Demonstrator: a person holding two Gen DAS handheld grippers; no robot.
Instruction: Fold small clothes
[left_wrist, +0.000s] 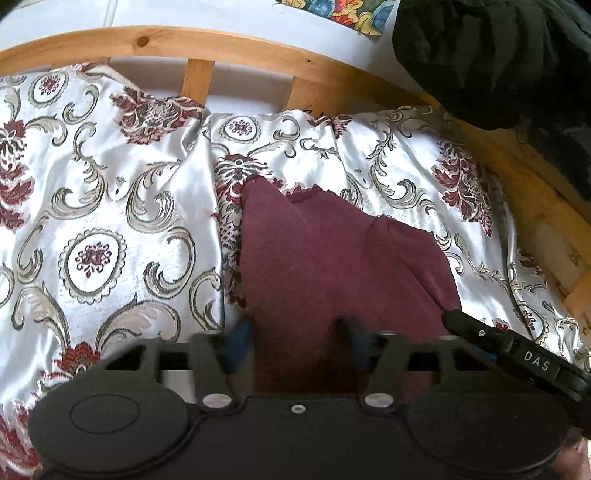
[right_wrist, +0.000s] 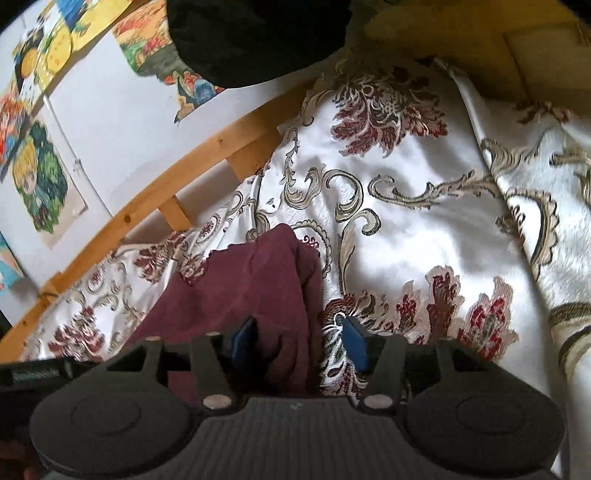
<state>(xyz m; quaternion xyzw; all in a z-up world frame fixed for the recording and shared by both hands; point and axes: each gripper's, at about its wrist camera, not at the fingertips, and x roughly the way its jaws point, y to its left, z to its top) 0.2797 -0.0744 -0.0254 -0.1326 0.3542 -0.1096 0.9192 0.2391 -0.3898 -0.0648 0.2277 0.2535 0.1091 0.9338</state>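
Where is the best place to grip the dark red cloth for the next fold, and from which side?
Probably the pointed far corner of the dark red cloth: it lies flat on the patterned bedspread, free and uncovered. Come from above, jaws across its edge.

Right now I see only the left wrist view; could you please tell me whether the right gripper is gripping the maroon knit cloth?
Observer: No, the right gripper is open. Its blue pads stand apart, with the bunched edge of the maroon knit cloth between them.
Operator: Thank you. Are both pads over the cloth?
Observer: No, the pad on the right of that view sits over the white floral satin bedspread, just beside the cloth.
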